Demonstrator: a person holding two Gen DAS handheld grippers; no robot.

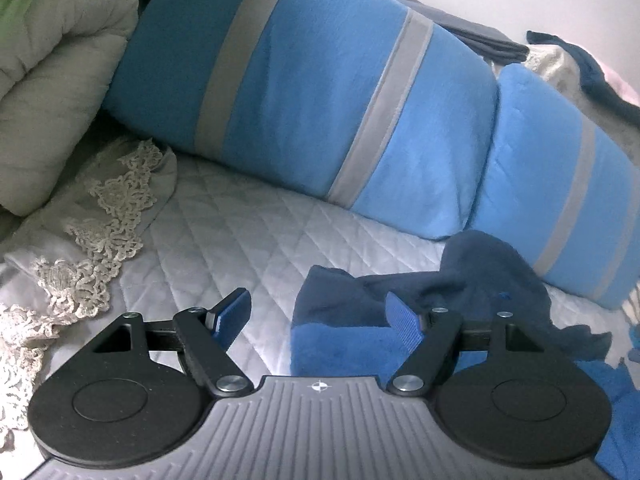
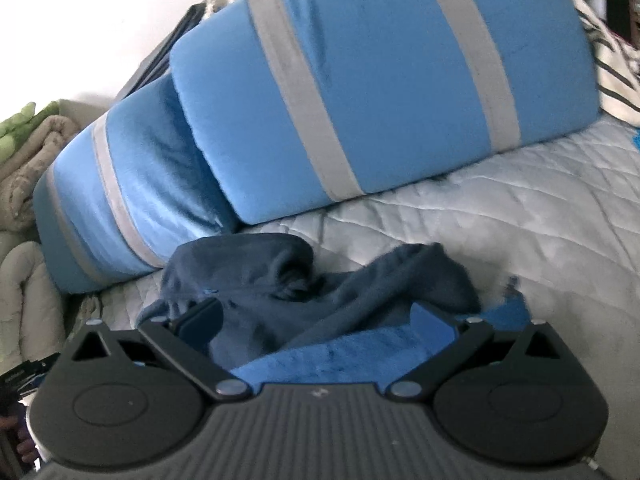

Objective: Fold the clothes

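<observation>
From my left wrist camera, my left gripper (image 1: 318, 314) is spread wide and holds nothing, low over a white quilted bedspread (image 1: 224, 232), with the crumpled dark blue fleece garment (image 1: 460, 280) lying around its right finger and two blue pillows with grey stripes (image 1: 320, 92) behind. From my right wrist camera, my right gripper (image 2: 316, 316) is likewise released, its fingers straddling the same rumpled garment (image 2: 320, 292) on the bedspread (image 2: 500, 216), just in front of the pillows (image 2: 380, 80).
</observation>
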